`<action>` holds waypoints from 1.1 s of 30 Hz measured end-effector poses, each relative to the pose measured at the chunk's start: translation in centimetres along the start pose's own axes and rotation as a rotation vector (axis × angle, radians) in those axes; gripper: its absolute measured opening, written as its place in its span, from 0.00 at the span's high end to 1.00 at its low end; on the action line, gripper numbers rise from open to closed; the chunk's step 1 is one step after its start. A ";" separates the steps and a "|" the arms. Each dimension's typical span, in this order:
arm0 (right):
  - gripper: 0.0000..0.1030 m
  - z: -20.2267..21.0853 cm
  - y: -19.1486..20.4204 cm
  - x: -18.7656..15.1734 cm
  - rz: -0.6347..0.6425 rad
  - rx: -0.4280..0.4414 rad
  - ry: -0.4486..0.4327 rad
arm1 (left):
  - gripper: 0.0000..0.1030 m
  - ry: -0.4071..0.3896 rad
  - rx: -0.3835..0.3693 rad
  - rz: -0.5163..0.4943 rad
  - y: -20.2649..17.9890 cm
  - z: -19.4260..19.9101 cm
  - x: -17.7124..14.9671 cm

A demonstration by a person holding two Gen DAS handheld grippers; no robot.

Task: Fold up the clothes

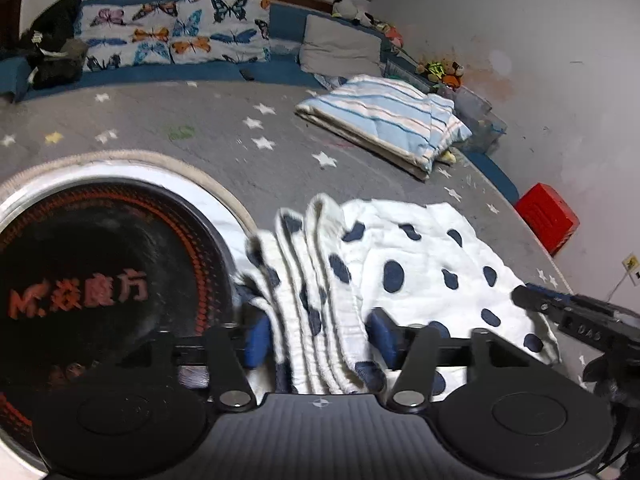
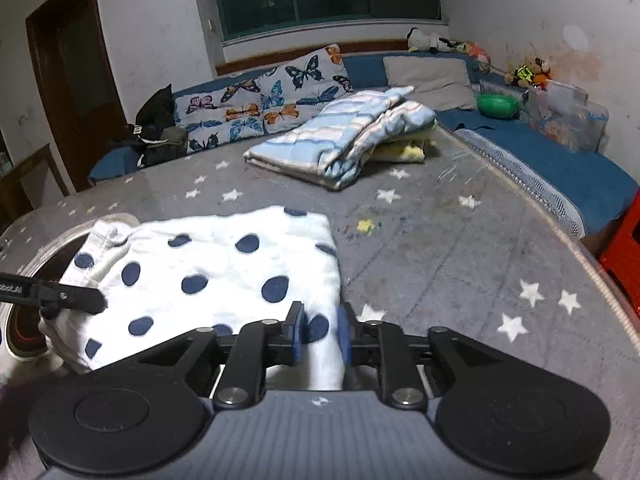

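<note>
Both grippers are clamped on the spotted garment [image 2: 224,268]: your left gripper [image 1: 316,340] pinches bunched pleats at six o'clock, your right gripper [image 2: 320,334] its near corner. Those pleats could slip out, and the cloth may snag the round cooker [image 1: 100,280] at nine o'clock.

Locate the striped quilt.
The striped quilt lies folded on the grey star cover, far side in both views, beyond the dotted cloth, near the butterfly pillows.
</note>
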State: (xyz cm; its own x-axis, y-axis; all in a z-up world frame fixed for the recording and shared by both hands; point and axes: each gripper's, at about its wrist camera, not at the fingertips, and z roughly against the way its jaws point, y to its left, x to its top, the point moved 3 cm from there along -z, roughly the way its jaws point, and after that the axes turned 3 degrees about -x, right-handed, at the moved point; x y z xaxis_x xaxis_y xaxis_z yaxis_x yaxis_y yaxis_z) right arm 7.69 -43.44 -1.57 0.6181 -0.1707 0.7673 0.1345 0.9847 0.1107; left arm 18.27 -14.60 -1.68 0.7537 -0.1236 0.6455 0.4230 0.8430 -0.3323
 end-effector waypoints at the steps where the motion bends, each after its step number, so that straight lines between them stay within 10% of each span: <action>1: 0.81 0.1 0.0 0.4 0.003 0.001 -0.008 | 0.41 -0.015 0.012 -0.005 0.1 0.4 0.3; 12: 0.81 -3.9 2.3 3.8 0.025 0.081 0.011 | 0.68 -0.088 -0.001 -0.021 -0.1 0.3 3.2; 33: 0.63 -5.3 4.4 3.9 0.079 0.096 0.056 | 0.67 -0.068 0.074 -0.126 -1.3 -1.8 2.1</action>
State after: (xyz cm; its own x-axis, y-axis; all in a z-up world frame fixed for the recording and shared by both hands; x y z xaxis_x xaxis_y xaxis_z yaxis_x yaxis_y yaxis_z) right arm 14.79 -39.96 -1.48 0.6666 -0.0917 0.7398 0.0111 0.9935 0.1132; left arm 20.22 -16.86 -1.09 0.6602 -0.1972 0.7247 0.4716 0.8598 -0.1957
